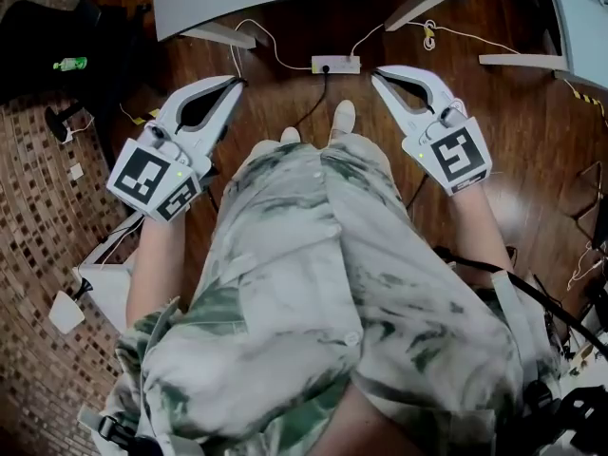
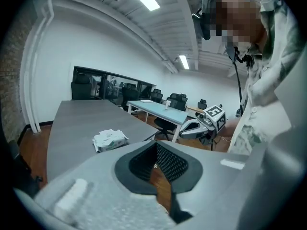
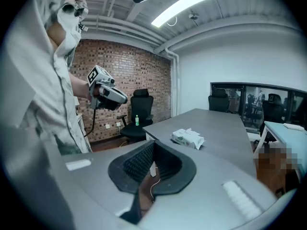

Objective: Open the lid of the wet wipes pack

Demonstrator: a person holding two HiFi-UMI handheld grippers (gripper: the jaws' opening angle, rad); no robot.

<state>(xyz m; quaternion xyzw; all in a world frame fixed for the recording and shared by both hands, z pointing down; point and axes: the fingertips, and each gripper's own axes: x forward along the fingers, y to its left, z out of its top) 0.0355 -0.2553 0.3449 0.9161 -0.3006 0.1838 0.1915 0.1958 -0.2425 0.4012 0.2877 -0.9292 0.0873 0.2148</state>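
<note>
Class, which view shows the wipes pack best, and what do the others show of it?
The right gripper view: the whole pack lies unobstructed on the table. The left gripper view shows it whole too, less sharply. The head view catches only its edge at the top.

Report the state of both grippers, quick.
Left gripper: shut, holding nothing.
Right gripper: shut, holding nothing.
</note>
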